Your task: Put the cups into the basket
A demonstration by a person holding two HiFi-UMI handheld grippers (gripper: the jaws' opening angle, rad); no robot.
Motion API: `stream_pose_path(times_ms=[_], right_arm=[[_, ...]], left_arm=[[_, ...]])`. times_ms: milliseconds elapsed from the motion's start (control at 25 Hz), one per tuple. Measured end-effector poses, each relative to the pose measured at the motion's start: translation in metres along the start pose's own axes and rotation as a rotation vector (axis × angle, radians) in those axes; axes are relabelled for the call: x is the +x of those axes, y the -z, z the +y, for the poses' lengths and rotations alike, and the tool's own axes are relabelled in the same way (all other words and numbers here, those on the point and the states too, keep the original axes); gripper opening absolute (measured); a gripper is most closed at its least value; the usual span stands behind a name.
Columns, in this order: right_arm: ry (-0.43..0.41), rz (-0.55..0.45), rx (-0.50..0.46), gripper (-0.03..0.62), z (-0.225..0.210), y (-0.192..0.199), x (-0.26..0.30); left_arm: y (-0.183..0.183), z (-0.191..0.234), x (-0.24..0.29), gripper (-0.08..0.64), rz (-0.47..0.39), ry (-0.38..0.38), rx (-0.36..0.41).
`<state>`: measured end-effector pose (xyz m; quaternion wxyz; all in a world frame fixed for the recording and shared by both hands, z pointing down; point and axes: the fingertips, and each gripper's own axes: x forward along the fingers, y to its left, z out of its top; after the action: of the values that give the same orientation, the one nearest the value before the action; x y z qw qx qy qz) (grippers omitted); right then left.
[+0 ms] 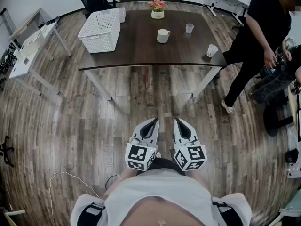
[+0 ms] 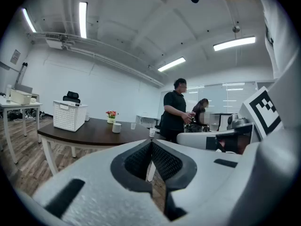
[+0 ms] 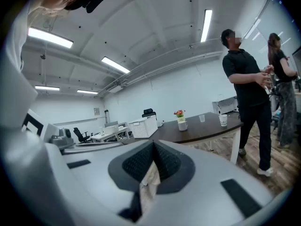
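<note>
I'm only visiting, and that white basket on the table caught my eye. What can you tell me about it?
The basket is white, rectangular and looks like plastic. Its walls are a lattice of small holes under a solid rim. It stands upright with its open top facing up and seems empty. It rests near the left end of the dark table.

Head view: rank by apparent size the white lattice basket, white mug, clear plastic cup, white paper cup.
1. White lattice basket, clearly largest.
2. White mug.
3. White paper cup and clear plastic cup: too alike to rank; the paper cup is nearer the camera.
</note>
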<state>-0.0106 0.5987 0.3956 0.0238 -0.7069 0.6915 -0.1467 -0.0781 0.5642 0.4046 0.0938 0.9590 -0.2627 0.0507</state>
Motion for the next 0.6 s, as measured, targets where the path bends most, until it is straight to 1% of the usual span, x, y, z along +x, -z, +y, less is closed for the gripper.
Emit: stream_pose_path(times_ms=[160,440,600], right_arm=[[0.023,0.013,0.005,0.011,-0.0048,0.0056,-0.0024],[0.005,0.018,0.0,0.011,-0.0043,0.0072,-0.0062],[0.003,0.011,0.036,0.011,-0.0085,0.0079,-0.0066]], left_arm=[[0.0024,0.0,-0.0003,0.011,0.008,0.0,0.009],[0.0075,-0.0026,-0.0023,0.011,0.019,-0.01,0.005],[0.0076,-0.0053,-0.0009,0.011,0.023,-0.01,0.008]])
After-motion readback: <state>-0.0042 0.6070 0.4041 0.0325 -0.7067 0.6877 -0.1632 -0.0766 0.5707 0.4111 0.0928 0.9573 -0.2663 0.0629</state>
